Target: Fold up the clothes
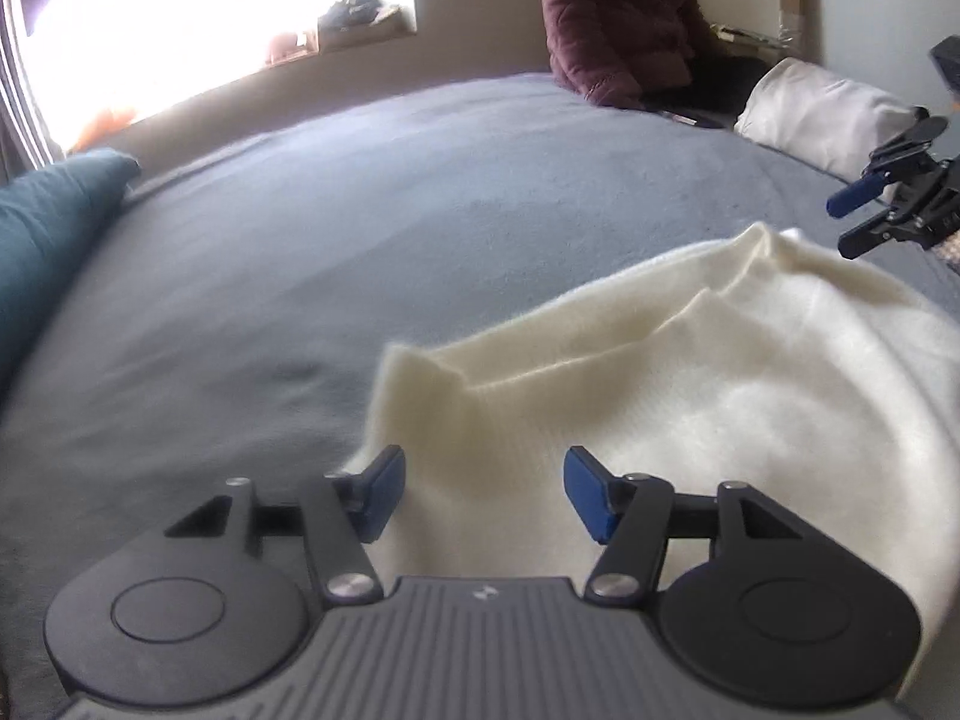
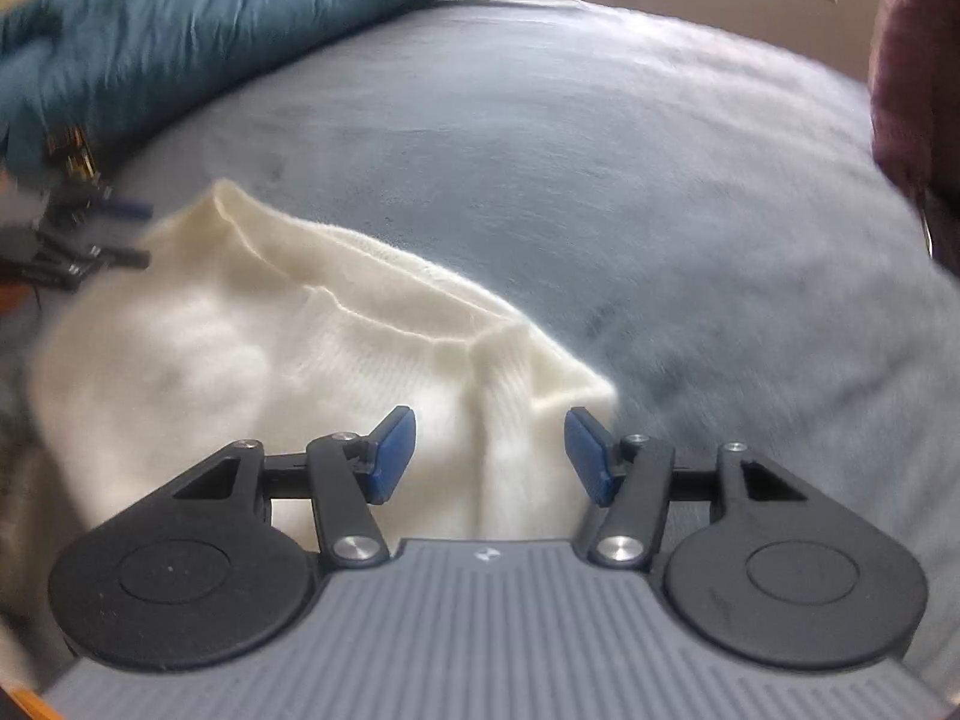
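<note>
A cream knitted sweater (image 1: 690,396) lies folded on the grey bedcover (image 1: 312,252), its ribbed edge toward the camera. My left gripper (image 1: 483,489) hovers over the sweater's near left part with its blue pads apart and nothing pressed between them. In the right wrist view the same sweater (image 2: 288,360) lies below my right gripper (image 2: 489,459), whose pads stand apart over a ribbed band without gripping it. Each gripper shows in the other's view: the right gripper (image 1: 870,210) at the far right, the left gripper (image 2: 102,234) at the far left, blurred.
A teal pillow (image 1: 48,234) lies at the bed's left side, a white pillow (image 1: 822,114) at the far right. A person in a maroon padded jacket (image 1: 618,18) sits at the bed's far edge. A bright window (image 1: 198,12) is behind.
</note>
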Demonstrator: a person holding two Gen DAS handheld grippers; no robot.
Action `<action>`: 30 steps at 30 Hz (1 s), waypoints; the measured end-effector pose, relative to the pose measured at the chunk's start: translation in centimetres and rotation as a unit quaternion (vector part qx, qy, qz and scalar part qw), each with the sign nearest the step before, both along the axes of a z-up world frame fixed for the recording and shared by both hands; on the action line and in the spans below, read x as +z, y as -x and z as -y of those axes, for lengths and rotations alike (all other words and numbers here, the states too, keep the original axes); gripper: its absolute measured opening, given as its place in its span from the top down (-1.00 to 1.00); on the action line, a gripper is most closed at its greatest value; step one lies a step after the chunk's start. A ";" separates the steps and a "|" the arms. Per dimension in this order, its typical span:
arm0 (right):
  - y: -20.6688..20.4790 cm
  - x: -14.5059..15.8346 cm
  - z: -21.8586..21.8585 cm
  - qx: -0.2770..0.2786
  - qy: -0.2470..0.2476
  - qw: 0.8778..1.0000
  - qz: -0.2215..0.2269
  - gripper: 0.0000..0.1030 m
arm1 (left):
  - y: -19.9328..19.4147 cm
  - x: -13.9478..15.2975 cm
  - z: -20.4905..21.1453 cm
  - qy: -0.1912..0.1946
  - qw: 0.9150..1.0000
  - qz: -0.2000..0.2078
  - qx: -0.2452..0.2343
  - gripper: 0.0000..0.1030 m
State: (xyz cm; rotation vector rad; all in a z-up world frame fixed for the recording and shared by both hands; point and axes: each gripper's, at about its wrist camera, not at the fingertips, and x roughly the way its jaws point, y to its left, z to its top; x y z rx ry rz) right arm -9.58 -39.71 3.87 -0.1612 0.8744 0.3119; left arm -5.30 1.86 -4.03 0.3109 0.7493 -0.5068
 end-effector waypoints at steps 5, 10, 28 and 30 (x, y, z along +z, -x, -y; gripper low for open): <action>0.3 -1.4 -5.0 0.067 0.112 0.989 0.075 0.10 | -1.7 -0.9 0.6 0.023 0.999 -0.003 0.026 -0.12; -0.7 -3.2 -5.7 0.072 0.151 0.984 0.059 0.45 | -2.5 -2.3 1.6 0.006 1.000 0.006 0.027 -0.06; -2.8 -5.8 5.5 -0.196 -0.141 0.970 0.027 0.91 | -4.0 -4.1 0.8 0.072 0.995 -0.026 0.057 -0.06; -2.8 -4.8 6.1 -0.218 -0.150 0.964 0.041 0.87 | -4.0 -4.1 0.9 0.071 0.996 -0.024 0.057 -0.06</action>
